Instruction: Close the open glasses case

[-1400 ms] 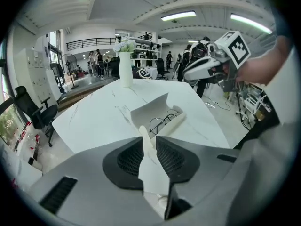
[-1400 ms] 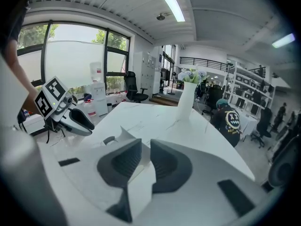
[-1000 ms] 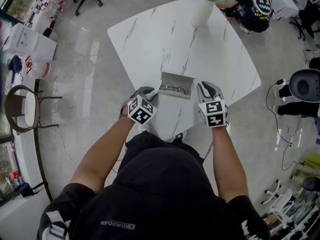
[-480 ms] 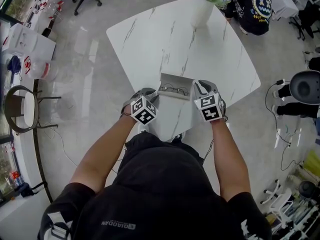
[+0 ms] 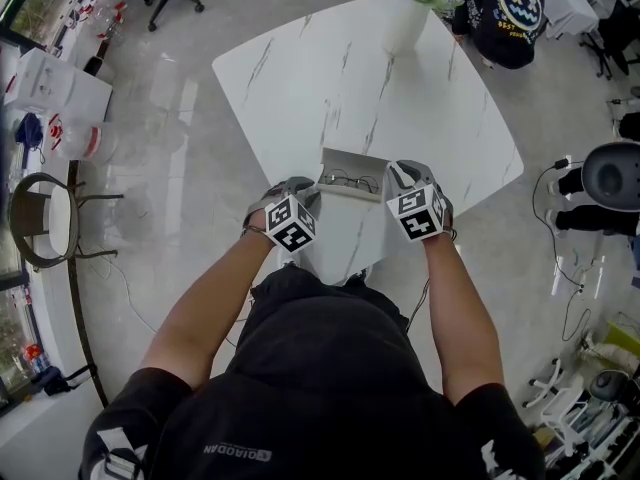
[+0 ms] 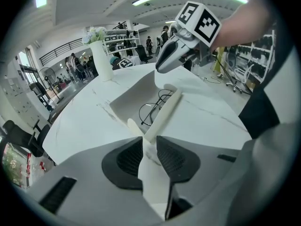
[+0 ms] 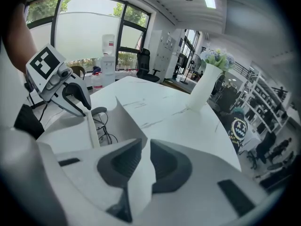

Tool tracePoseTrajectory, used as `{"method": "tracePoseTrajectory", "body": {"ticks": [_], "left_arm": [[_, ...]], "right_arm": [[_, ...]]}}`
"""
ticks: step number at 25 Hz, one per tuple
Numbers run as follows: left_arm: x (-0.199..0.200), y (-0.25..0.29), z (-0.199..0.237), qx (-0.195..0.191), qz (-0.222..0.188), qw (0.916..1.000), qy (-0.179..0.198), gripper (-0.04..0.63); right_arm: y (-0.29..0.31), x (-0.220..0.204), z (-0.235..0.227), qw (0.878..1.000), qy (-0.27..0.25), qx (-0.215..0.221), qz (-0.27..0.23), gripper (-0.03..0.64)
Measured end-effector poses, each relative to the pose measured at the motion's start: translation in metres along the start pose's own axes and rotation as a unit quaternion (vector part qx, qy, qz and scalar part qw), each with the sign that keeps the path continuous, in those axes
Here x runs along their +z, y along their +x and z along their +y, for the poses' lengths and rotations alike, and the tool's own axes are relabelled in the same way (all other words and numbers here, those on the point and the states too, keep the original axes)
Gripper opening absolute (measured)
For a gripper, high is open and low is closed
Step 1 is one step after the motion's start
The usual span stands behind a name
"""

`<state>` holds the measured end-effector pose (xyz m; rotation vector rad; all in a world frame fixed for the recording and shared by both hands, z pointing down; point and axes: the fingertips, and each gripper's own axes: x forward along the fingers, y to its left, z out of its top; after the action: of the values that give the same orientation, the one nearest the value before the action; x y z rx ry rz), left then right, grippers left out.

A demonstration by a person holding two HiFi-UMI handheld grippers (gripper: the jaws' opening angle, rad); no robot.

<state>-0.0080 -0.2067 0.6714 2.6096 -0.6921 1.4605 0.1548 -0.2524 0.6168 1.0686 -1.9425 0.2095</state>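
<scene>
The open glasses case (image 5: 352, 162) lies near the table's front edge, its grey lid standing up at the far side. Thin black-rimmed glasses (image 5: 350, 179) lie inside it and show in the left gripper view too (image 6: 153, 109). My left gripper (image 5: 305, 190) is at the case's left end with jaws shut. Its tip (image 6: 136, 126) touches the end of the case's low front flap (image 6: 167, 105). My right gripper (image 5: 398, 173) is shut at the case's right end, beside the lid (image 7: 124, 121). Each gripper shows in the other's view: right (image 6: 160, 67), left (image 7: 87, 111).
The white marble table (image 5: 330, 78) carries a white vase of flowers (image 5: 405, 18) at its far edge. A person in black (image 5: 510, 13) crouches beyond that corner. A round chair (image 5: 40, 218) and office clutter stand on the floor at the left.
Both grippers have closed in on the case from its two sides and moved slightly forward. The case and glasses have not moved.
</scene>
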Motion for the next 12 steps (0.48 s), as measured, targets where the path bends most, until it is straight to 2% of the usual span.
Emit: {"method": "tracePoseTrajectory", "body": {"ticks": [12], "left_arm": [[0.0013, 0.0043, -0.0007, -0.005, 0.000, 1.0000, 0.006, 0.097]], "right_arm": [[0.0059, 0.0058, 0.0009, 1.000, -0.024, 0.003, 0.006, 0.058]]}}
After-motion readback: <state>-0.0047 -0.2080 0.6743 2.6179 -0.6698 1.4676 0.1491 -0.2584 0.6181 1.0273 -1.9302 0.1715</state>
